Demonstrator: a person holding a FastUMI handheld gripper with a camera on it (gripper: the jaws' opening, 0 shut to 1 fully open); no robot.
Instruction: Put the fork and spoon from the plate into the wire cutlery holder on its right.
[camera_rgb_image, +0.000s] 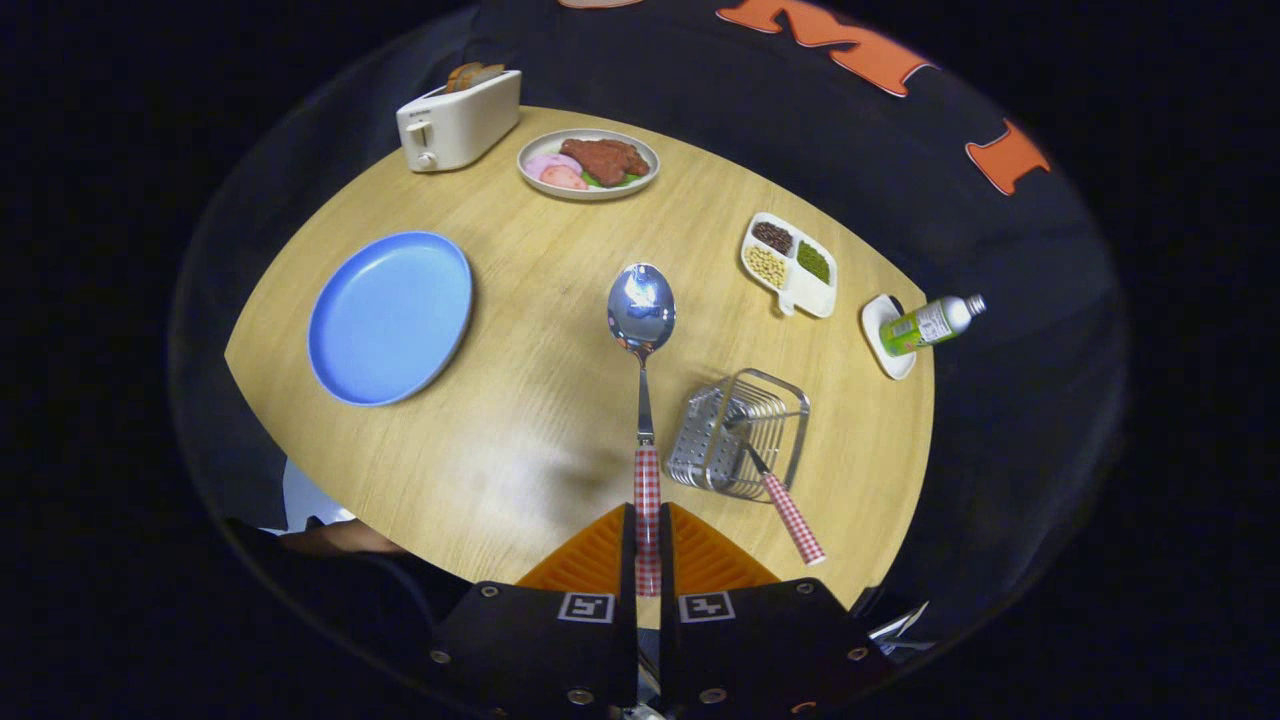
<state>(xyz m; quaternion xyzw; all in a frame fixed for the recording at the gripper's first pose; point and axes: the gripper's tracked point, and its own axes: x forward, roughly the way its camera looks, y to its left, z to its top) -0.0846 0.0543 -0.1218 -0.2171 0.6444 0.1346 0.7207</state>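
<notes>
My gripper is shut on the red-and-white checked handle of the spoon, whose shiny bowl points away from me, held high above the round wooden table. The wire cutlery holder stands just right of the spoon's neck. The fork stands in it, its checked handle leaning out toward me. The blue plate lies bare, well left of the spoon.
A white toaster with bread and a plate of food stand at the far side. A divided dish of beans and a green bottle on a small white dish sit beyond the holder. A person's hand rests at the near left edge.
</notes>
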